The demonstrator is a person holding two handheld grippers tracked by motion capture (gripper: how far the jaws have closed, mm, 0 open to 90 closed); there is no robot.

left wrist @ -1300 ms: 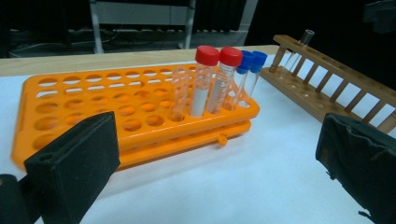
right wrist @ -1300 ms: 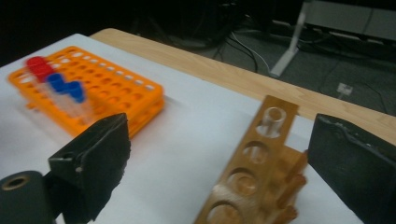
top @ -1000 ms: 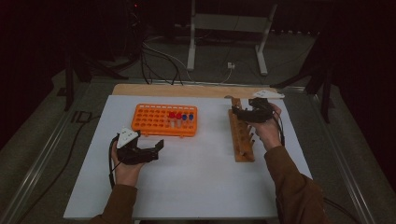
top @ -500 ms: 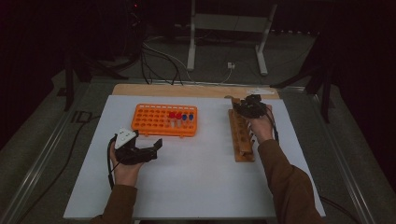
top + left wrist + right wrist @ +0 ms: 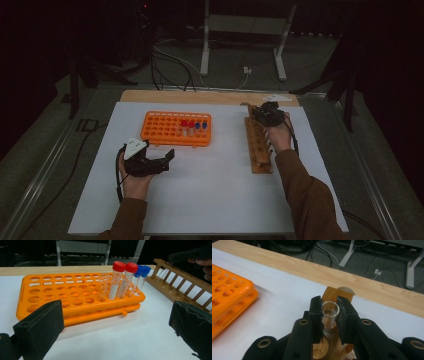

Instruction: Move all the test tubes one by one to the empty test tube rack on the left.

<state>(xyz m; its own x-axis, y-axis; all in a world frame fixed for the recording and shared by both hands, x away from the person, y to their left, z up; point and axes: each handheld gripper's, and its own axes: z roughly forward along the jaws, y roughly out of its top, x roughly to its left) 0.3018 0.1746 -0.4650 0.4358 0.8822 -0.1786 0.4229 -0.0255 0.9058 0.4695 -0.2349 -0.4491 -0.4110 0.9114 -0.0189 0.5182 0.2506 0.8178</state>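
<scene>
My right gripper [image 5: 329, 315] is clenched on a clear glass tube [image 5: 330, 312]. In the right gripper view, the two black pads sit tight on either side of its open rim, centre of frame; the jaws have just been closing onto it. The tube stands upright in the wooden rack [image 5: 332, 296], at that rack's far end, close to the wooden table edge [image 5: 372, 282] running across the upper part of the frame. The orange rack's corner is at the left edge of that view.

In the high view, the right gripper [image 5: 269, 116] is at upper right of the white mat [image 5: 210, 200], over the top end of the wooden rack [image 5: 260, 150], which runs down the frame toward lower right. I can't make out the tube itself there, too small.

My left gripper [image 5: 150, 162] is released, with its jaws wide apart and nothing between them, held at lower left of the mat, just below the orange rack [image 5: 165, 129]. In the left gripper view, its pads sit at the bottom corners and the orange rack [image 5: 62, 292] fills the middle. Two red-capped tubes [image 5: 120, 280] and two blue-capped tubes [image 5: 141, 277] stand at its right end, with one clear uncapped tube [image 5: 103, 285] just left of the red ones. The wooden rack [image 5: 185, 287] is at upper right there, well apart from the orange one.
</scene>
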